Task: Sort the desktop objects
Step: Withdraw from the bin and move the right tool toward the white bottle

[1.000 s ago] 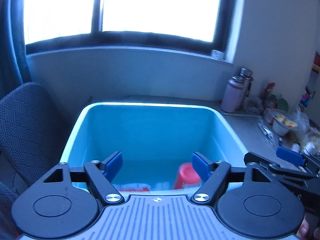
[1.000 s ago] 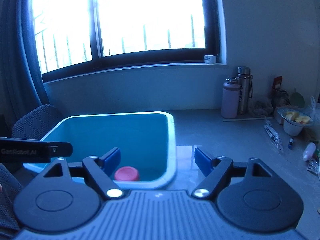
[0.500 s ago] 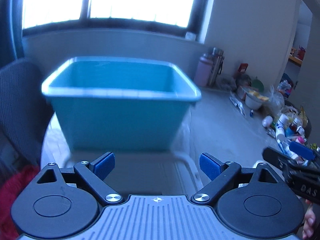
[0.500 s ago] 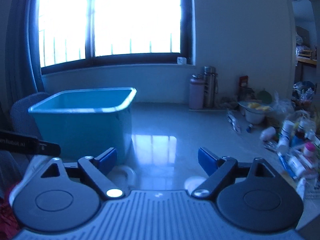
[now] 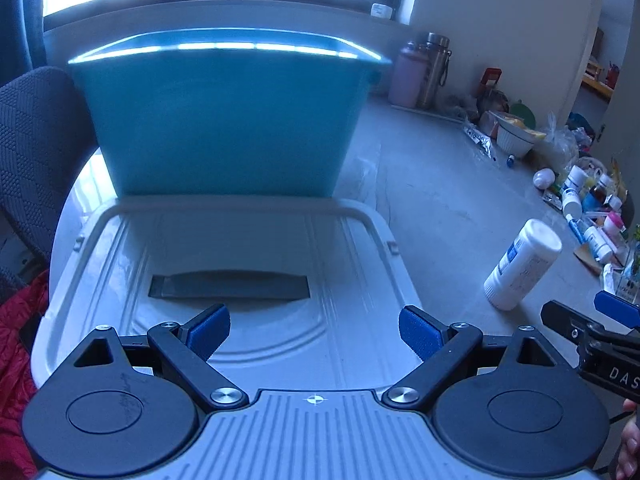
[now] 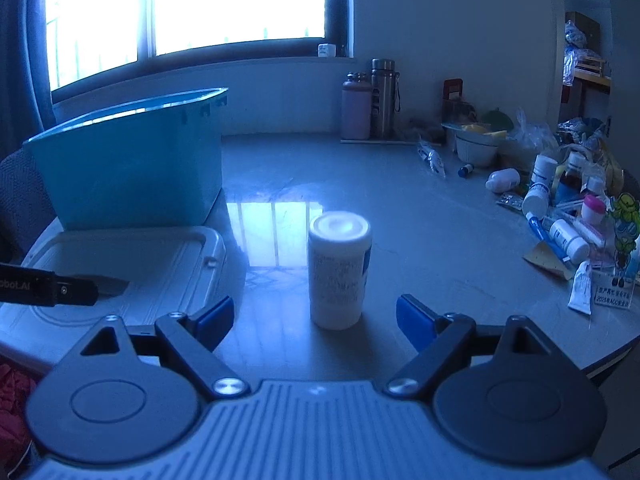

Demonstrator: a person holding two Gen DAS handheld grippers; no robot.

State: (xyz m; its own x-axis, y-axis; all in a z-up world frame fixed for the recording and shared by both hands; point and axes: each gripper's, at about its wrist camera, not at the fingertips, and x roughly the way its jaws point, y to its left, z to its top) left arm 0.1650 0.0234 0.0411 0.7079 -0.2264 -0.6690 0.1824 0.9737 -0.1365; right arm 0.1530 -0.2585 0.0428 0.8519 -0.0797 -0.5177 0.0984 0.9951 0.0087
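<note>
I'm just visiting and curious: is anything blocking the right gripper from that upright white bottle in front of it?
Nothing visible. The white bottle stands alone on bare table, straight ahead of the open right gripper.

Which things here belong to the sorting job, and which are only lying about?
Belong to the job:
- white bottle, upright, in front of the open right gripper
- teal bin
- white lid under the open left gripper
- small bottles and tubes at the table's right edge

Just lying about:
- two flasks
- white bowl
- chair
</note>
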